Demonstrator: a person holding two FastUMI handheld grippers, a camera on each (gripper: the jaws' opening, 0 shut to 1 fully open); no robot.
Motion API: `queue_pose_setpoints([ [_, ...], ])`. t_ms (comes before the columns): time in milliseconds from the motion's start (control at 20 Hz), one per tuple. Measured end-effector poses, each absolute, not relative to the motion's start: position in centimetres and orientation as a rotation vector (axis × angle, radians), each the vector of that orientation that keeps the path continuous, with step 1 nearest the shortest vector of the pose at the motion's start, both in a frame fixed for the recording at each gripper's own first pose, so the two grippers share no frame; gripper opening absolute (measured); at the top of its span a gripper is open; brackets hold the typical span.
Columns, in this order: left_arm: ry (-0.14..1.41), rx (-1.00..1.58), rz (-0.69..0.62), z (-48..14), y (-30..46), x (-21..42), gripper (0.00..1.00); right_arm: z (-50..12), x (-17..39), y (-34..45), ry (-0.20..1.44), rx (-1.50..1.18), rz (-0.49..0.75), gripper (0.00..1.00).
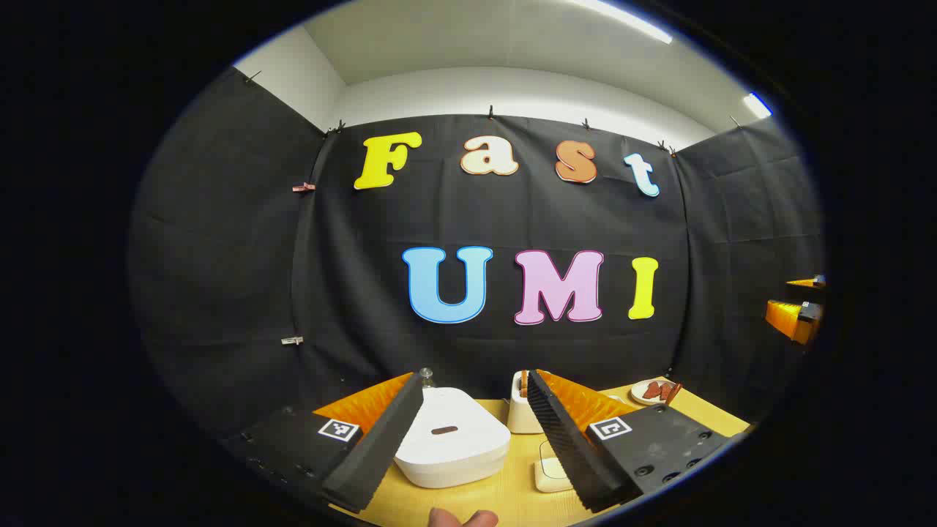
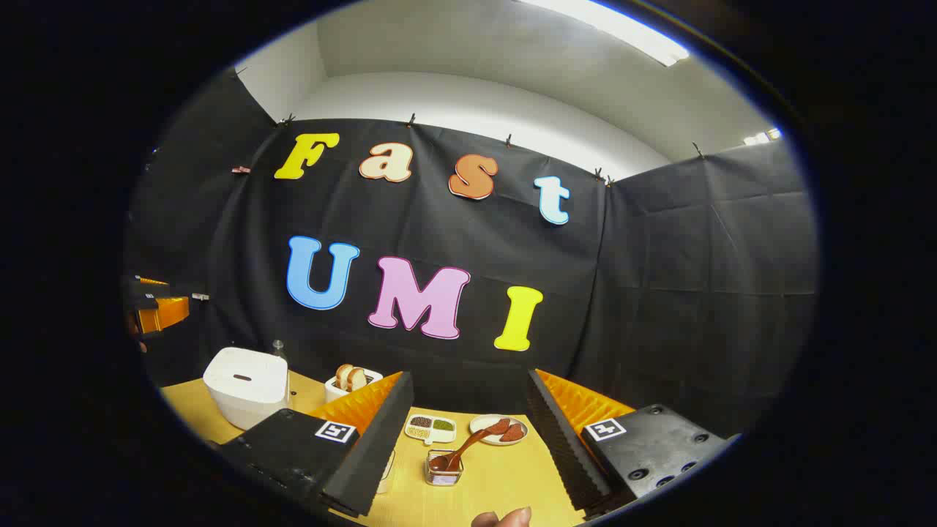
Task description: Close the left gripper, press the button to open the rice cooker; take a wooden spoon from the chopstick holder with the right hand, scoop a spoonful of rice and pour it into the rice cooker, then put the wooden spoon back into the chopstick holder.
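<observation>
table (image 2: 505, 476): light wood top, seen along the lower part of both views.
rice cooker (image 1: 450, 439): white, lid down, lower centre of the left gripper view between that gripper's fingers, not touched by them; also seen at lower left of the right gripper view.
left gripper (image 1: 468, 439): jaws spread wide, nothing held; fingers framed at bottom of its own view. Also glimpsed at far left edge of the right gripper view.
right gripper (image 2: 468, 446): jaws spread wide, nothing held; fingers at bottom of its own view. Also glimpsed at far right edge of the left gripper view.
chopstick holder (image 2: 443, 468): small clear container, lower centre of the right gripper view, between the fingers, apart from both.
wooden spoon (image 2: 463, 448): seated in the chopstick holder, tilted, handle leaning up-right toward the round plate (image 2: 498, 430).
divided tray (image 2: 430, 428): white, small compartments with grains, just left of the round plate.
toaster (image 2: 351, 382): white, bread slices in it, right of the rice cooker.
fingertips (image 1: 463, 518): person's, seen at the bottom edge of the left gripper view.
</observation>
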State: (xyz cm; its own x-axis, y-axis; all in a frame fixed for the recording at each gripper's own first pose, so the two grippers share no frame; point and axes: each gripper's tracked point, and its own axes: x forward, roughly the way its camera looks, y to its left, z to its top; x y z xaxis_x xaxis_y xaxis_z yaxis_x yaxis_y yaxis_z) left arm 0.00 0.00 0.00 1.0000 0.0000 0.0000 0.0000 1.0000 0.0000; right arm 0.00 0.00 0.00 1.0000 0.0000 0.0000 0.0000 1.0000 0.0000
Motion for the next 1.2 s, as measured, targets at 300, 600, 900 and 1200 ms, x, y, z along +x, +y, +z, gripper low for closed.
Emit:
queue_pose_setpoints([
  [300,-0.015,0.012,-0.001,0.2,0.4,0.4,0.98,0.3,0.2,-0.1,-0.003,0.001,-0.007,0.97],
  [600,-0.011,0.016,-0.005,-0.1,0.5,0.7,0.98,0.2,0.3,0.4,0.005,-0.008,-0.008,0.97],
  [900,-0.012,0.016,-0.005,-0.1,0.8,0.6,0.98,0.3,0.1,0.8,0.007,-0.022,-0.005,0.97],
  [1200,-0.012,0.011,-0.001,-0.2,1.2,0.5,0.98,0.3,0.0,1.1,0.010,-0.021,-0.006,0.97],
])
